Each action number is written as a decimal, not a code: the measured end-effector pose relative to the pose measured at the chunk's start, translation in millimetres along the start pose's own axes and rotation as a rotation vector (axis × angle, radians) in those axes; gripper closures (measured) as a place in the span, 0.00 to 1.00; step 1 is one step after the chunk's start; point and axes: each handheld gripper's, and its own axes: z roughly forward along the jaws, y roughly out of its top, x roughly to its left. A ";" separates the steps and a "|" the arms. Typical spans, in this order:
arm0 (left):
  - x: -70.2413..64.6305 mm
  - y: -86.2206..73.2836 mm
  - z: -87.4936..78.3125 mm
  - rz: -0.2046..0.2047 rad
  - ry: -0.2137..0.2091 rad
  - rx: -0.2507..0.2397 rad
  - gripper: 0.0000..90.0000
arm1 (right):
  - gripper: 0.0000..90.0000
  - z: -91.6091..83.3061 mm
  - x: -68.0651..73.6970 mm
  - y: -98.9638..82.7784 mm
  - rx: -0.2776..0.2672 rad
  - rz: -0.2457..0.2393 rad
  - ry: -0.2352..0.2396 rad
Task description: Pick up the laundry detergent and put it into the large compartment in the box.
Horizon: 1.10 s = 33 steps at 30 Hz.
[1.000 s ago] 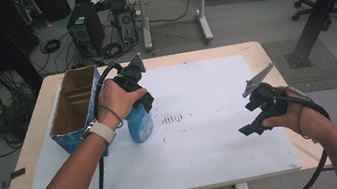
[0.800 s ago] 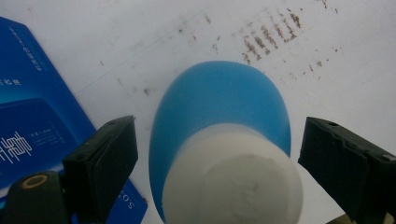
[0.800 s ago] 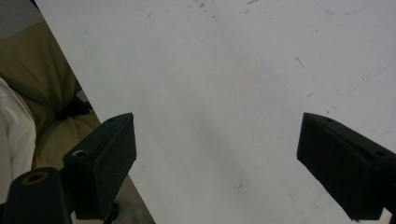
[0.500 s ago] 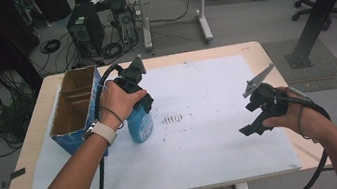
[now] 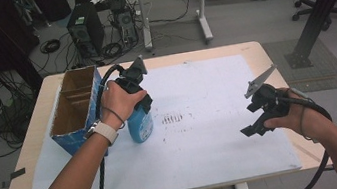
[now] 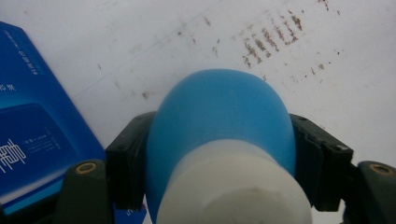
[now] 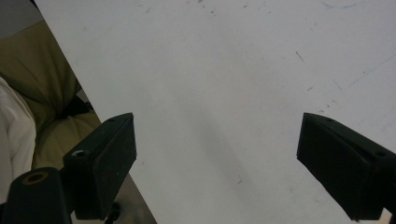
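Bottle (image 6: 219,121) base hidden, probably upright.

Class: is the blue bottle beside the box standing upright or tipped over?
Upright. The blue bottle stands on the white sheet, cap up, beside the cardboard box, with the left gripper fingers closed on its shoulder.

We note a light wooden table (image 5: 271,54) with rounded corners, its top largely covered by a white sheet (image 5: 214,143) lying flat. The sheet carries a cluster of small brown marks (image 5: 172,119) near its middle. On its left part stands an open blue cardboard box (image 5: 76,113); a blue bottle (image 5: 141,126) stands upright just beside the box on the sheet.
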 end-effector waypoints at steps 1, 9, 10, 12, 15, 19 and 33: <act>-0.2 0.0 0.1 0.001 0.002 0.000 0.35 | 0.13 -0.3 0.0 -0.2 -0.001 0.000 -0.001; 0.2 -0.5 0.0 0.003 0.021 0.000 0.40 | 0.13 -0.3 0.2 -1.6 -0.003 0.001 0.001; 0.2 -0.5 0.0 0.004 0.022 -0.001 0.40 | 0.13 -0.3 0.4 -1.6 -0.004 0.000 0.003; -0.3 -0.4 -0.2 0.006 0.027 0.000 0.40 | 0.13 -0.3 0.6 -1.5 -0.005 -0.003 0.005; -1.0 -0.2 -0.1 0.007 0.032 -0.002 0.41 | 0.13 -0.5 0.6 -1.4 -0.009 -0.001 0.005; -0.3 0.3 -0.3 0.009 0.028 0.002 0.41 | 0.13 -0.4 0.7 -1.7 -0.007 0.000 0.004; 2.1 0.1 -12.2 -0.009 0.013 -0.004 0.41 | 0.13 -2.4 0.1 -3.3 -0.011 0.003 0.000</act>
